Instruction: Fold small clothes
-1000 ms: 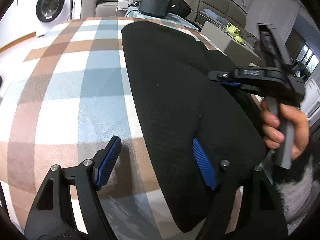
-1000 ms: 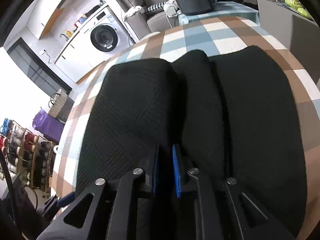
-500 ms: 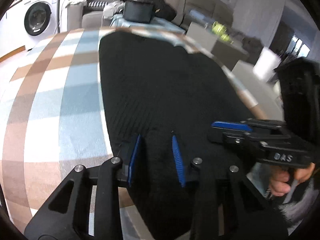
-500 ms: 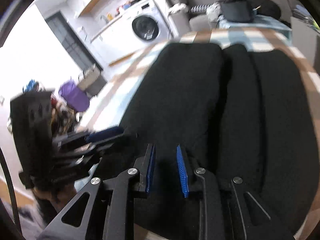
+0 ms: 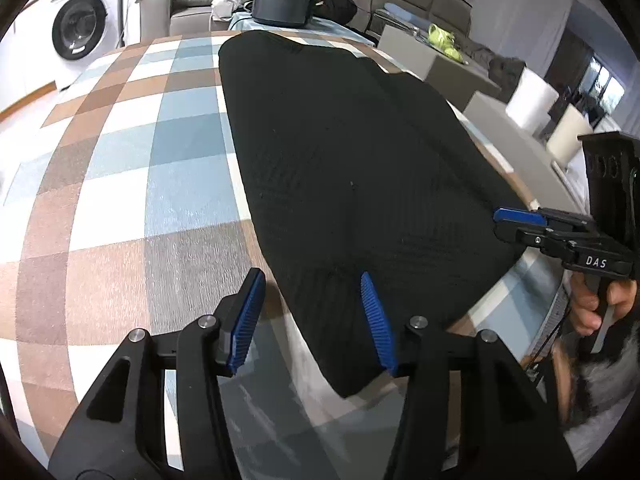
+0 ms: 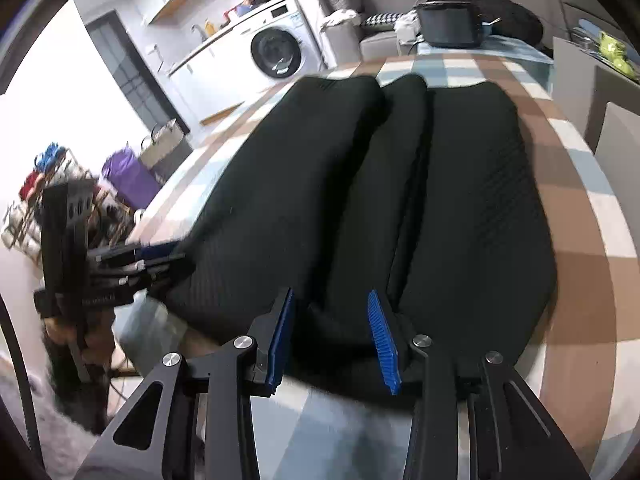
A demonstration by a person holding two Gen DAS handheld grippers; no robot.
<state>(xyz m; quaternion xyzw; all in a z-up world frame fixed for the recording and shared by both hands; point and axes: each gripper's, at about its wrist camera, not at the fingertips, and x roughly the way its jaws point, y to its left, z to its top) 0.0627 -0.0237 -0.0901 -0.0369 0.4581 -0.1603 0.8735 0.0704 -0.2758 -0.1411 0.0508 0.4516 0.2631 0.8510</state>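
1. Left wrist view.
   - Item: black knit garment (image 5: 352, 168), textured weave, laid flat on a checked tablecloth (image 5: 120, 184) in brown, blue and white.
   - Long axis: runs straight away from the camera toward the far table edge, where a dark pot (image 5: 282, 4) stands beyond it.
   - Left gripper (image 5: 316, 320): jaws spread, grasping nothing. It straddles the garment's near left edge: the left pad is over bare cloth, the right pad over the black fabric.
   - Right gripper (image 5: 520, 216): enters from the right, fingertips at the garment's near right edge. Whether they touch the fabric cannot be told here.
   - Background: washing machine (image 5: 80, 32), sofa, white chairs.

2. Right wrist view.
   - Item: the same garment (image 6: 400, 200), showing three lengthwise lobes divided by two seams or folds, the middle lobe narrow.
   - Long axis: again directly ahead of the tongs.
   - Right gripper (image 6: 332, 340): released, jaws apart, nothing pinched. The pads sit low on either side of the narrow middle lobe at the near hem.
   - Left gripper (image 6: 160, 252): blurred, at the garment's near left corner.

3. Bearing on the coming move (judgement).
   - Both tools stand at the near hem, the garment stretching lengthwise away from them.
   - Neither is plainly nearer, each at its own near corner.
   - A fold from here would likely carry the near hem forward along the axis toward the far end.
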